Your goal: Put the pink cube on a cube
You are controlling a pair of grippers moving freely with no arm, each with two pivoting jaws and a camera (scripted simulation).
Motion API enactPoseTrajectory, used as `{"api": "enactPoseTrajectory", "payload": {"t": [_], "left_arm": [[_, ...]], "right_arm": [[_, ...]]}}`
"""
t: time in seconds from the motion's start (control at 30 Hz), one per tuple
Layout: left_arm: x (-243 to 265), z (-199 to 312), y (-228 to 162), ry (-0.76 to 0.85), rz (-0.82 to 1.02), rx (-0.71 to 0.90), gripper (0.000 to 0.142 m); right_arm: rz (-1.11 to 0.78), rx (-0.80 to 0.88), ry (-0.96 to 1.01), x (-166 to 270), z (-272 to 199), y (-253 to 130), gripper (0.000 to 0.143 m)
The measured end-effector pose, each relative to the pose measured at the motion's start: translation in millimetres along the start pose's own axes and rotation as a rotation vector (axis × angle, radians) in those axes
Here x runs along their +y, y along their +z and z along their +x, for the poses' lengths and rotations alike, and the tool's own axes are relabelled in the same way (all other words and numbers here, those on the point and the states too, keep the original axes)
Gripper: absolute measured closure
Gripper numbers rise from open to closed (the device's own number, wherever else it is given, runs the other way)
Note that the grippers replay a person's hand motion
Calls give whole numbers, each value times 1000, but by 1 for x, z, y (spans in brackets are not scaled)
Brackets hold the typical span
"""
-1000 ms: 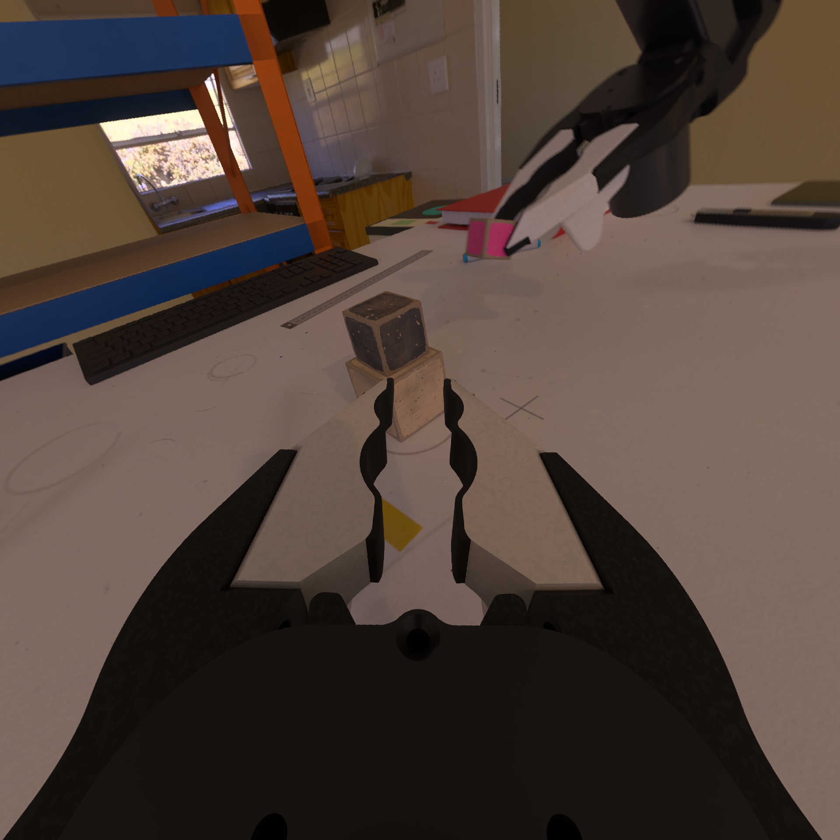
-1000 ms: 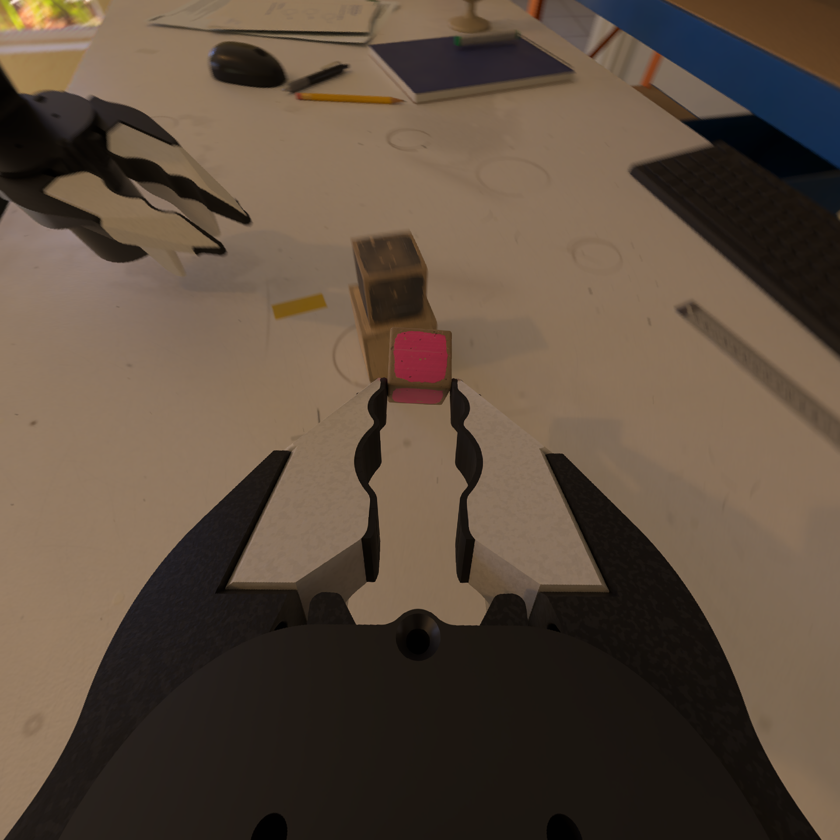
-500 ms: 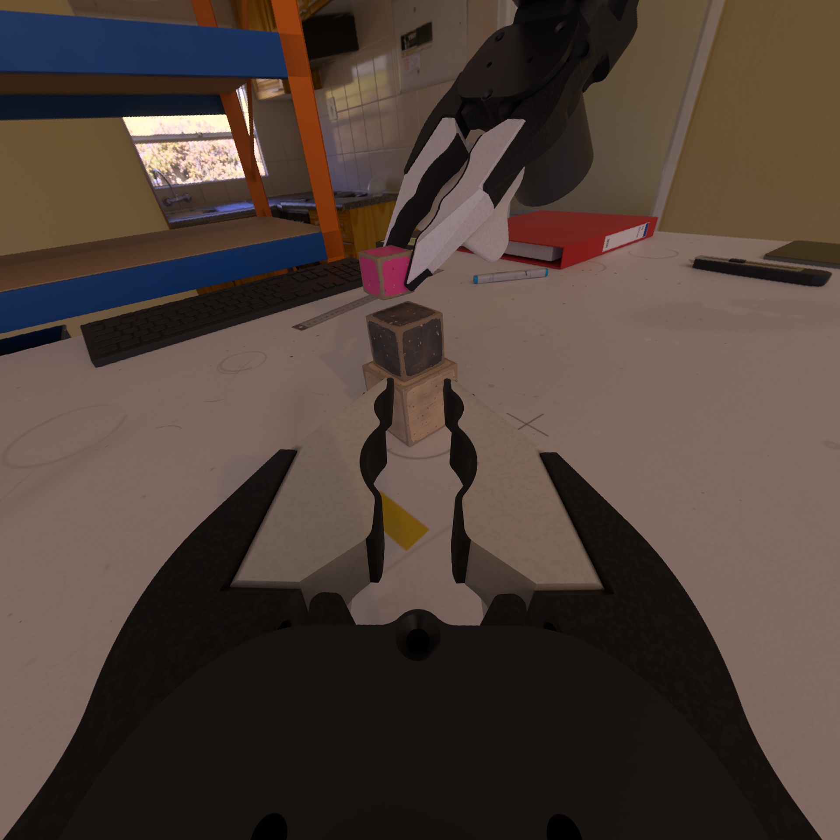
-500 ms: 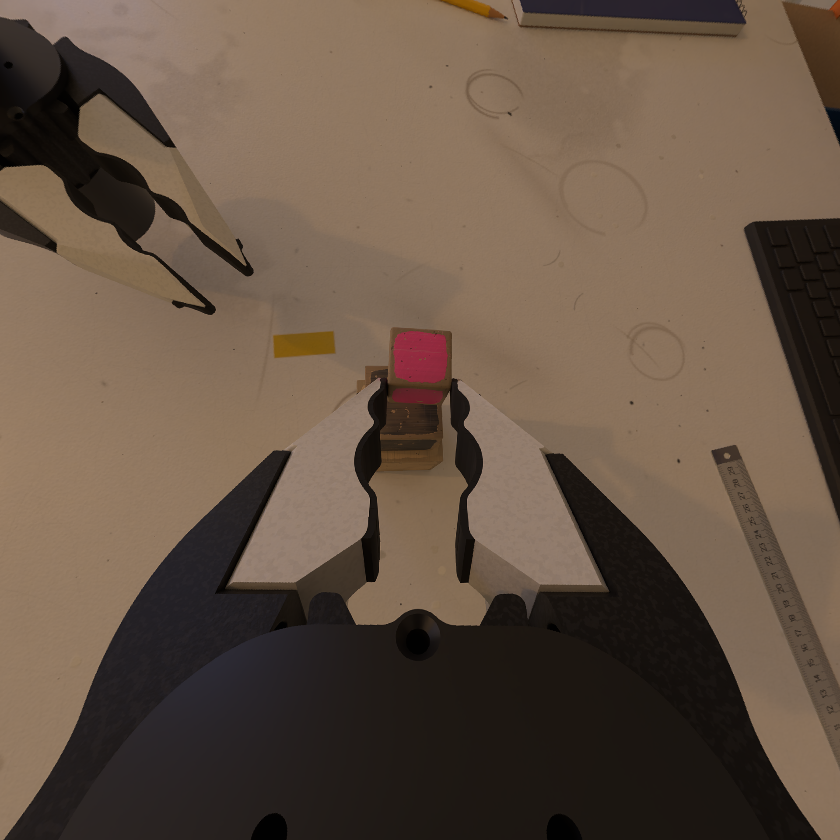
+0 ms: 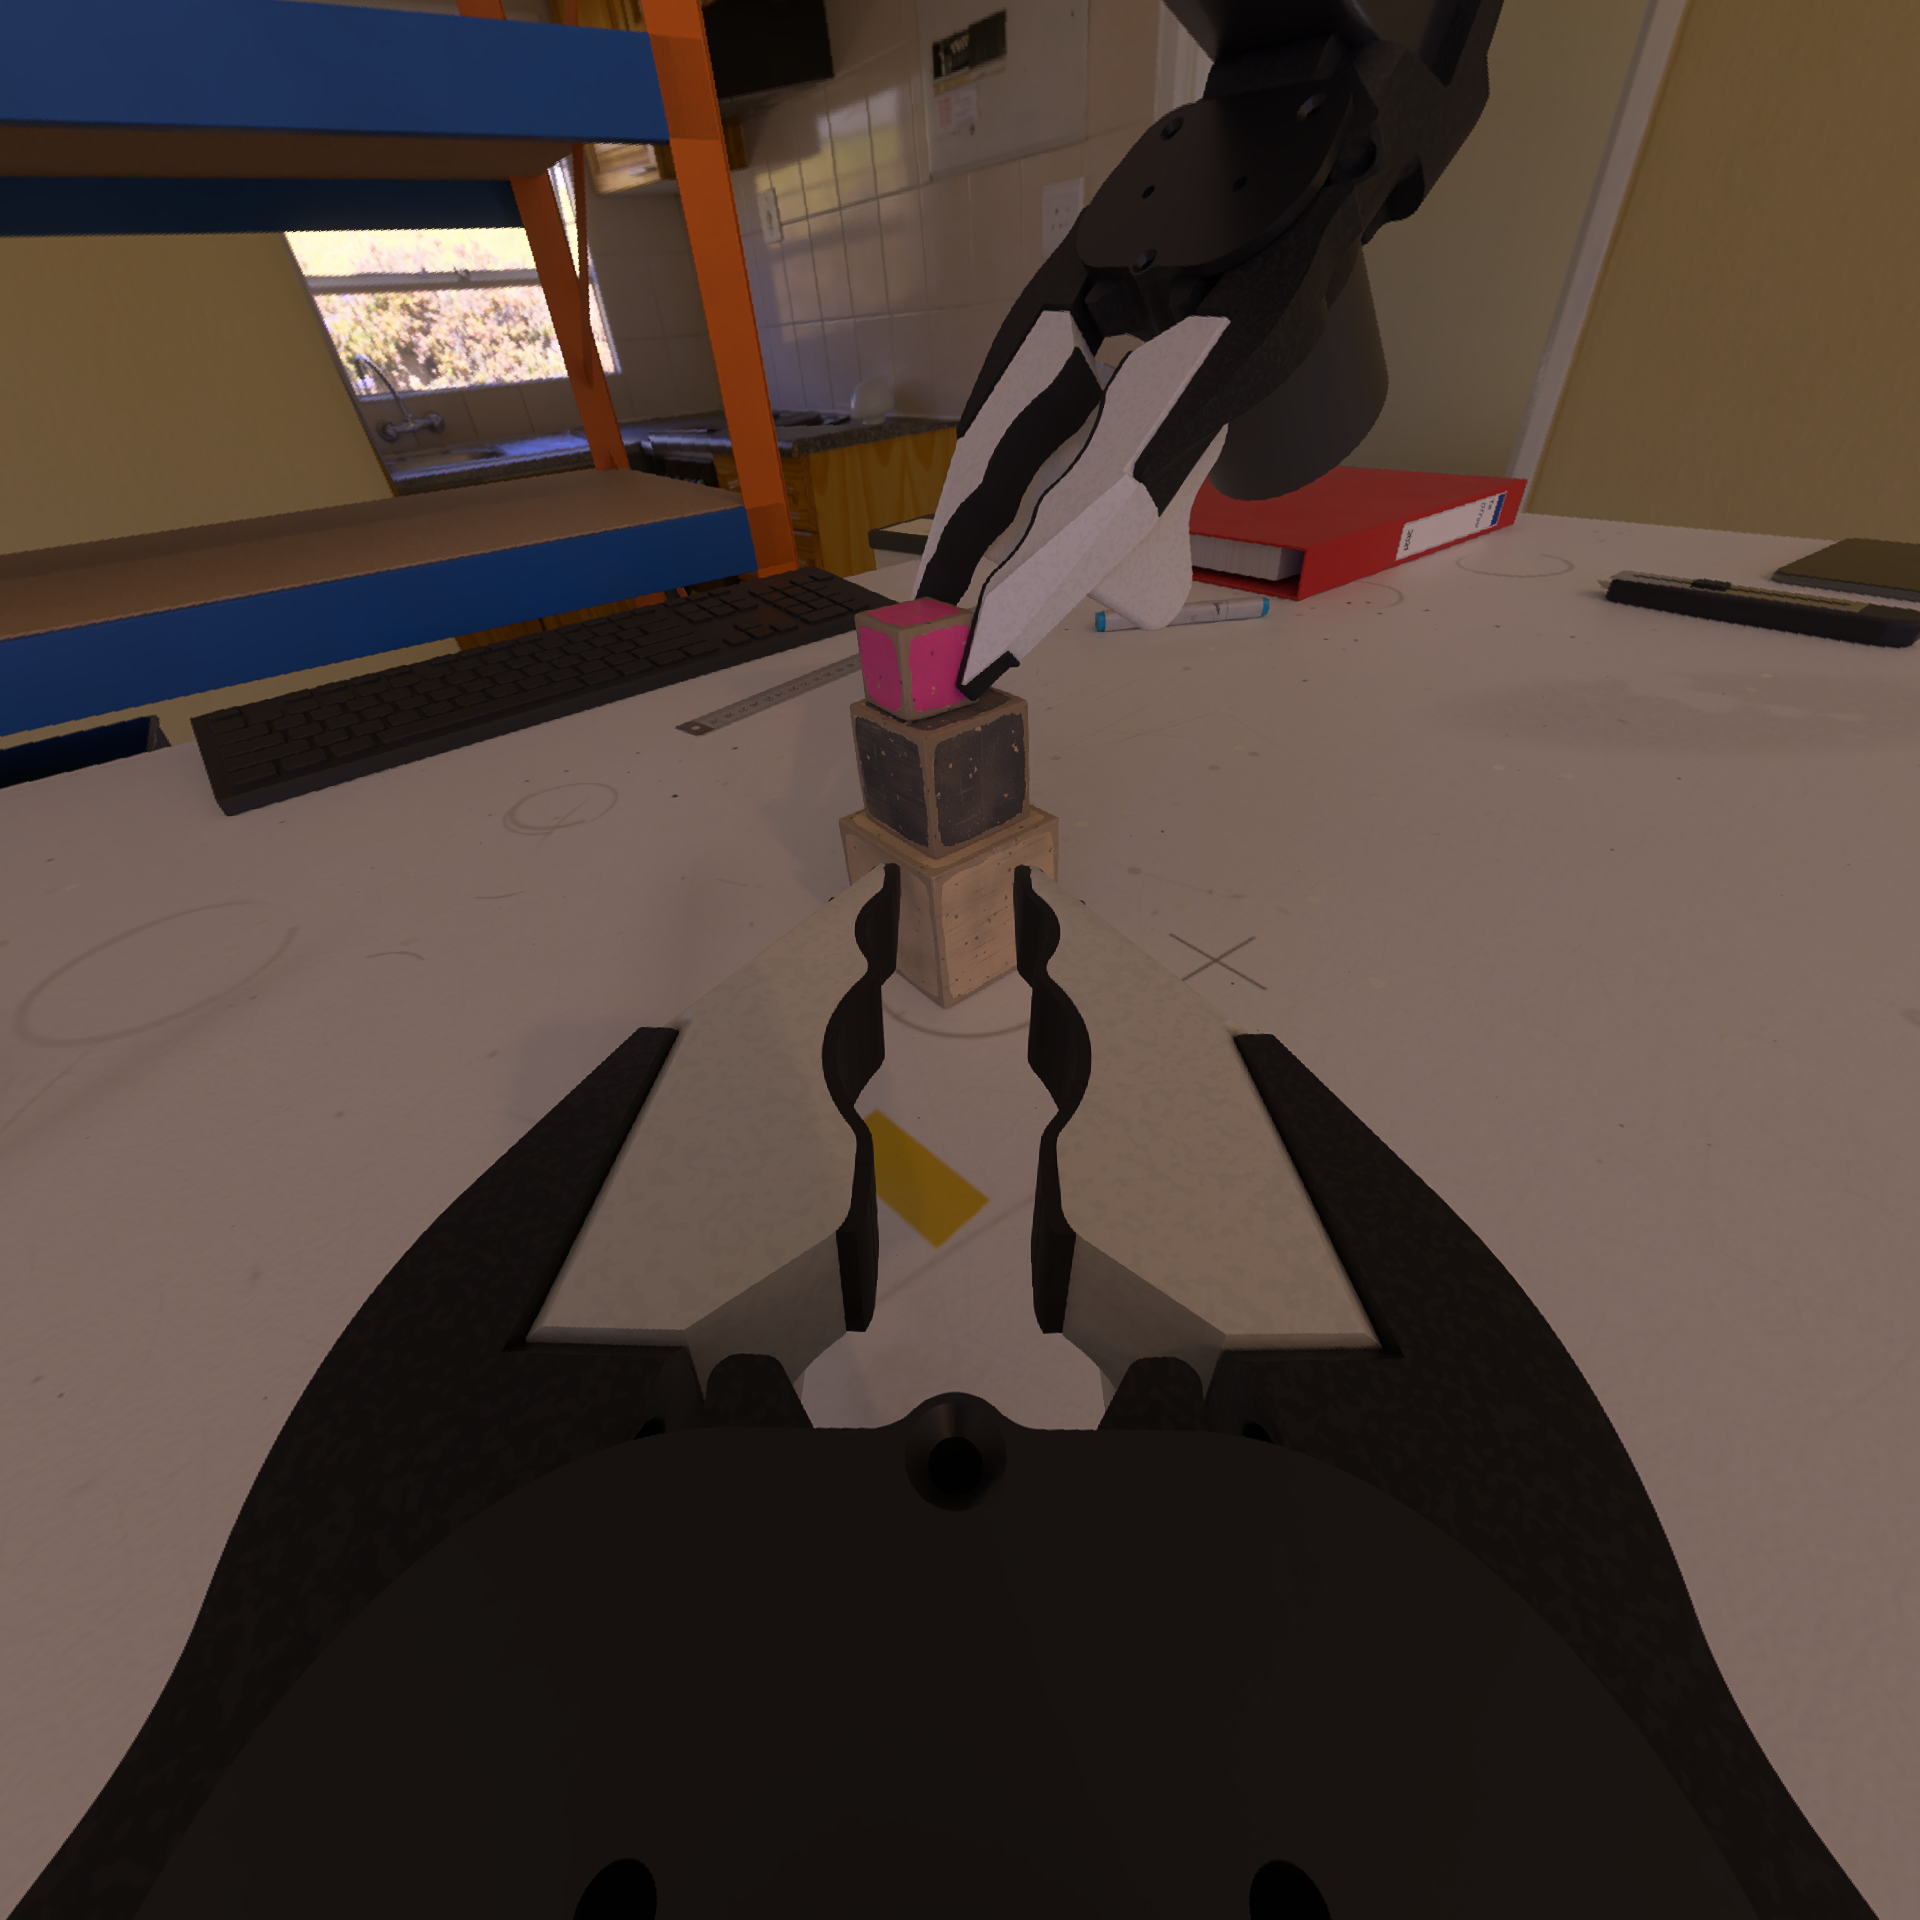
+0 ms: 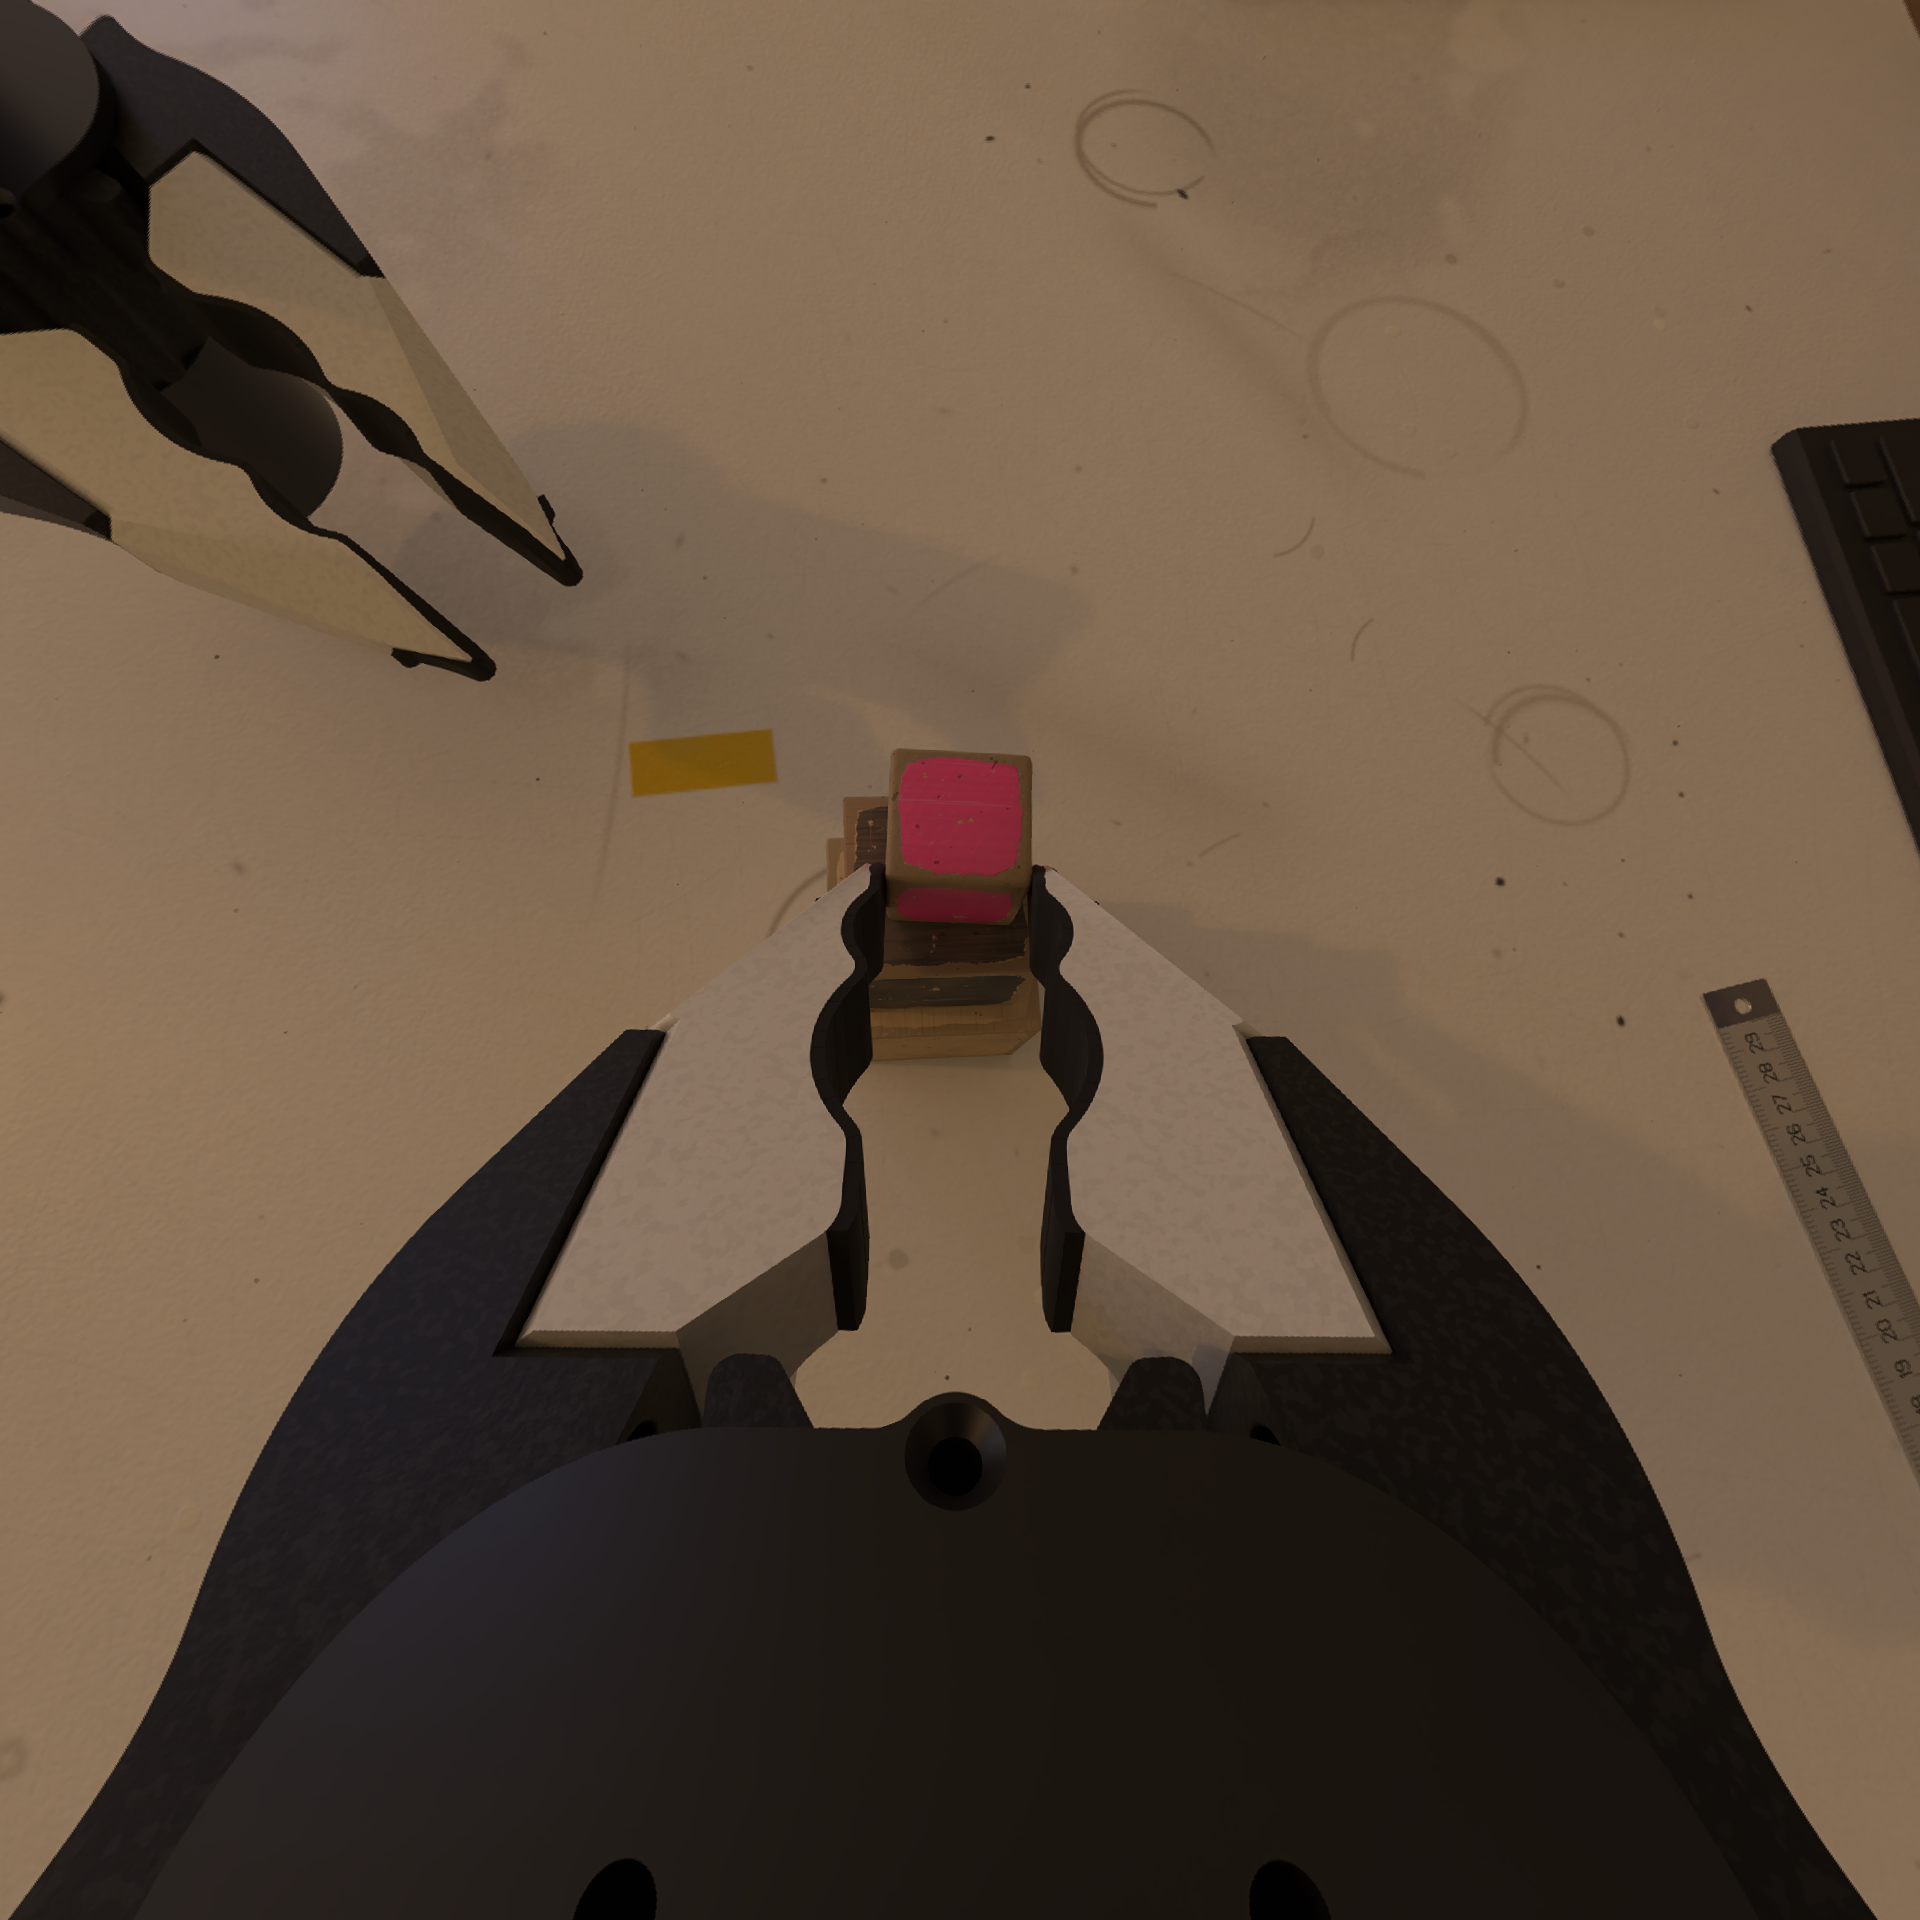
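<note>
A pink cube (image 5: 914,660) sits at the top of a stack, on or just above a black cube (image 5: 940,774), which rests on a beige cube (image 5: 951,925). My right gripper (image 5: 971,665) comes down from the upper right and is shut on the pink cube. In the right wrist view I look down on the pink cube (image 6: 961,821) between my fingertips (image 6: 1044,883), with the black cube (image 6: 945,966) and the beige cube (image 6: 951,1029) below. My left gripper (image 5: 951,883) is open and empty, low and just short of the beige cube. It also shows at the upper left of the right wrist view (image 6: 520,618).
A yellow tape patch (image 5: 925,1184) lies on the white table (image 5: 1455,935) under my left gripper. A black keyboard (image 5: 520,686) and steel ruler (image 5: 769,696) lie beyond the stack. A red binder (image 5: 1351,530), a marker (image 5: 1184,613) and a blue-orange shelf (image 5: 364,561) stand farther back.
My right gripper carried the pink cube from the far side of the table to above the stack, tilted downward, and lowered it to the black cube. My left gripper barely moved.
</note>
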State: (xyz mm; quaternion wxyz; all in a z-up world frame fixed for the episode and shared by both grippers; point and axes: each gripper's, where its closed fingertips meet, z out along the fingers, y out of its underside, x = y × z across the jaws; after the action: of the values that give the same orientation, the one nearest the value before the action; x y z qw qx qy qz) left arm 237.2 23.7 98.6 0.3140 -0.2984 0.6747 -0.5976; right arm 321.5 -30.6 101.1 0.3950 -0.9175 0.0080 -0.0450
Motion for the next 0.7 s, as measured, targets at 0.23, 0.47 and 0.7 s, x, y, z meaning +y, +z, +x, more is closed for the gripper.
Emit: {"api": "enactPoseTrajectory", "payload": {"t": [0.23, 0.47, 0.7], "left_arm": [[0, 1, 0, 3, 1, 1, 121], [1, 2, 1, 11, -9, 6, 121], [2, 3, 2, 14, -18, 10, 121]], "right_arm": [[1, 1, 1, 0, 0, -1, 116], [0, 2, -9, 1, 0, -1, 116], [7, 5, -11, 2, 0, 0, 115]]}}
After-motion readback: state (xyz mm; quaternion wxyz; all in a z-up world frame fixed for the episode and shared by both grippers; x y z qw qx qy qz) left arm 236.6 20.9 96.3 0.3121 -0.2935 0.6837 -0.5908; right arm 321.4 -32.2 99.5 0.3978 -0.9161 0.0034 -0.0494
